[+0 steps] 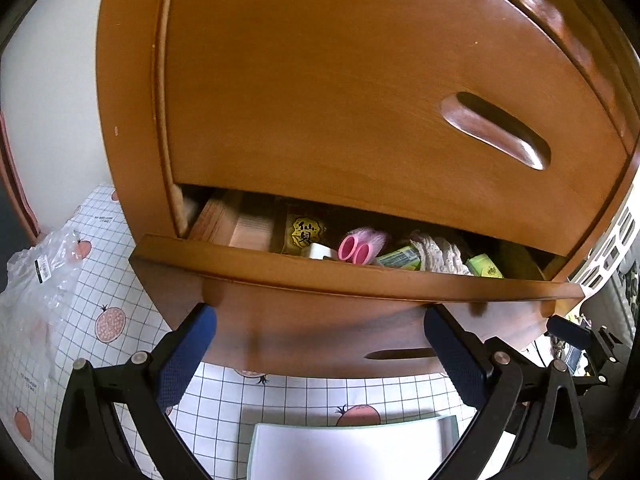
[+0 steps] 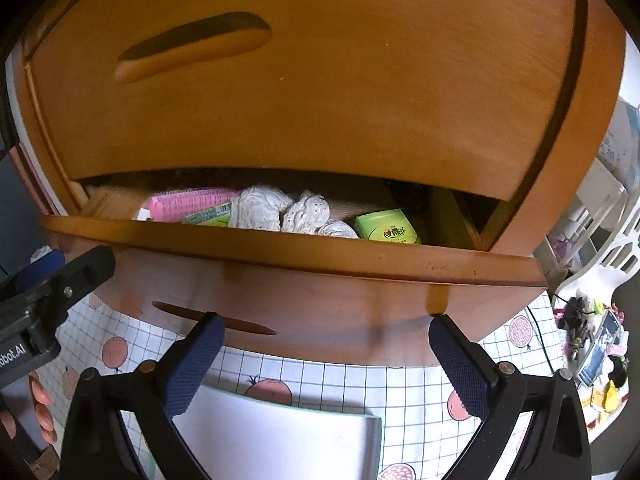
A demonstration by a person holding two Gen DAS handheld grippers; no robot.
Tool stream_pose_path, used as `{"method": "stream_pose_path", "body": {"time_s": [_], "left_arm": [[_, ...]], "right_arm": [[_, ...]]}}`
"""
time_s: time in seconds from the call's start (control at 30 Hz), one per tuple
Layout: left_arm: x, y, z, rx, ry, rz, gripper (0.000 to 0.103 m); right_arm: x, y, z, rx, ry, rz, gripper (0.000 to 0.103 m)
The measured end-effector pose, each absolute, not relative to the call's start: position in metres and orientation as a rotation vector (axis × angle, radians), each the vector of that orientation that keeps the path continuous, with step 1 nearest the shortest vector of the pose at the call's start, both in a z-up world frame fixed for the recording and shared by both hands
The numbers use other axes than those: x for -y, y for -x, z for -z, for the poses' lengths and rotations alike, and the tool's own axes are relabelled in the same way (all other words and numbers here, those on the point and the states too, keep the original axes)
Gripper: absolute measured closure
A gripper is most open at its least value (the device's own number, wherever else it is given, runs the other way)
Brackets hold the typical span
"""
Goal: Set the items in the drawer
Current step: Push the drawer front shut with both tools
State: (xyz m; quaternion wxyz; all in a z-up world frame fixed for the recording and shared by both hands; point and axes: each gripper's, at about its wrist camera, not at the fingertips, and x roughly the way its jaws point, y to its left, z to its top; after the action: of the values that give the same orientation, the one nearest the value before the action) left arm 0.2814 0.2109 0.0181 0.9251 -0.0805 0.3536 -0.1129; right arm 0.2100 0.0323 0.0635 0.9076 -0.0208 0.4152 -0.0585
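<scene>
Checked cloth [image 1: 224,408]; yellow packet [image 1: 306,234] only left view.

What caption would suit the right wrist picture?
Open hand-held gripper facing a half-open wooden drawer holding white lace cloth and a green box.

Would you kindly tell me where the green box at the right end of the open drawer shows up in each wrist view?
Left wrist: green box lower right, just behind the drawer front.
Right wrist: green box right of centre, beside the white lace cloth.
Shared landmark: the white lace cloth, immediately left of the box in both.
</scene>
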Motion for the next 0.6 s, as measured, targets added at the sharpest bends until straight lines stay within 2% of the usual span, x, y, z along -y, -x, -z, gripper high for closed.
{"method": "stream_pose_path", "body": {"time_s": [0.6], "left_arm": [[-0.192,-0.289,-0.009,-0.737,0.163,0.230,0.000]], "right_arm": [[-0.037,-0.195,-0.061,-0.870,0.080,0.116,0.000]]}}
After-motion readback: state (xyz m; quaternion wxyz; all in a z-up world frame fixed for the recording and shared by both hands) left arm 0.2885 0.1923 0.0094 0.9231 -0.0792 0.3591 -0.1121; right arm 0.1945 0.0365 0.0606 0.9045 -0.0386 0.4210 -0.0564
